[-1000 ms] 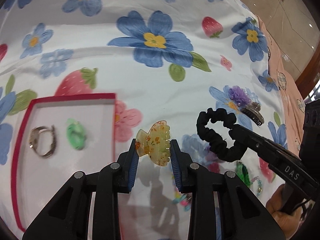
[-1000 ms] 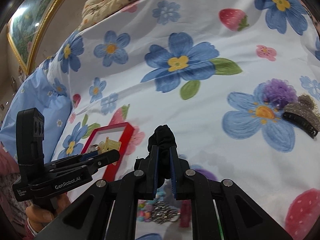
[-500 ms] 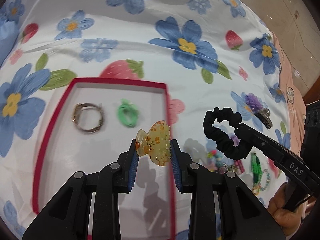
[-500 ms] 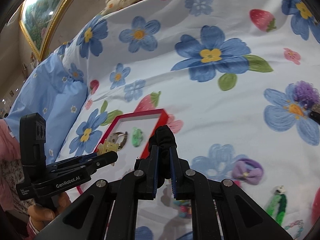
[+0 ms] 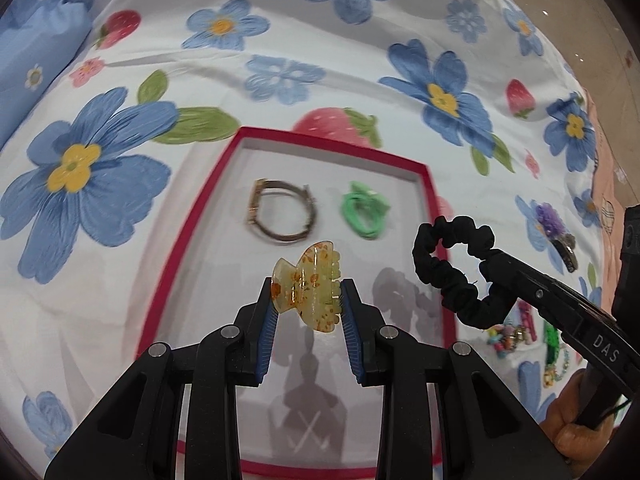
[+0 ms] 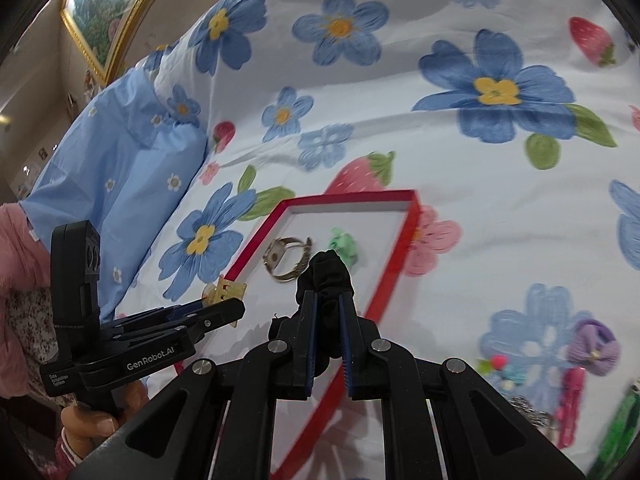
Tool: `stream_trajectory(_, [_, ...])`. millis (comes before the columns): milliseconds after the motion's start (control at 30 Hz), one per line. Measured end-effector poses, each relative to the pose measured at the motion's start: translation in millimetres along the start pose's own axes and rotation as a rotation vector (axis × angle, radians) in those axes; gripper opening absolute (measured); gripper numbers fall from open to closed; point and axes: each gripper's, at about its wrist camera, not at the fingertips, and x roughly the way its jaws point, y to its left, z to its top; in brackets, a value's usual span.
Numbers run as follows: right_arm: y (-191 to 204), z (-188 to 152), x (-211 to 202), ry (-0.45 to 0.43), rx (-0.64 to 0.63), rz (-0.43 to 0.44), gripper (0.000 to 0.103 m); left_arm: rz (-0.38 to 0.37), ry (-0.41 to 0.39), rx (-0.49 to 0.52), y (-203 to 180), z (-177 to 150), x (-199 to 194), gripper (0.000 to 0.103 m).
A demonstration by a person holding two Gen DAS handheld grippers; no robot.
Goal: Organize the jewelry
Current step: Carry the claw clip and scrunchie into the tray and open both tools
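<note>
Clearly both loads had travelled: a second before, the red-rimmed tray [image 5: 188, 236] sat at 8 o'clock in the left wrist view, half cut off, and by this moment it filled the centre beneath both grippers; so I judged the carry nearly done and the drop-off next. Going left to right in that view: the wristwatch [image 5: 280, 216] lay on the tray's white floor at 11 o'clock of the left gripper [image 5: 307, 300], with the green hair tie [image 5: 364, 212] just beside it at 1 o'clock; the left gripper's tongs stood narrow, clamped on the amber floral claw clip [image 5: 308, 288], whose long axis ran roughly 11 to 5 o'clock, teeth toward 3; at 3 o'clock the right gripper [image 6: 328, 304] stayed pinched nearly shut on the black scrunchie [image 5: 452, 264], its loop hanging over the tray's right rim, opening toward 12; the remaining jewelry pile [image 5: 520, 332] lay at 4 o'clock on the floral bedsheet [image 5: 320, 40].
</note>
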Motion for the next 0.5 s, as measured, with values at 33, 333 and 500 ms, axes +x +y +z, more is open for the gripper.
stream_trajectory(33, [2,0,5,0.007,-0.003,0.003,0.01,0.004,0.003,-0.003,3,0,2,0.028])
stream_trajectory(333, [10,4,43,0.061,-0.02,-0.008,0.01,0.047,0.047,-0.014,22,7,28,0.028])
stream_trajectory(500, [9,5,62,0.104,-0.037,-0.043,0.01,0.071,0.081,-0.013,26,10,47,0.028])
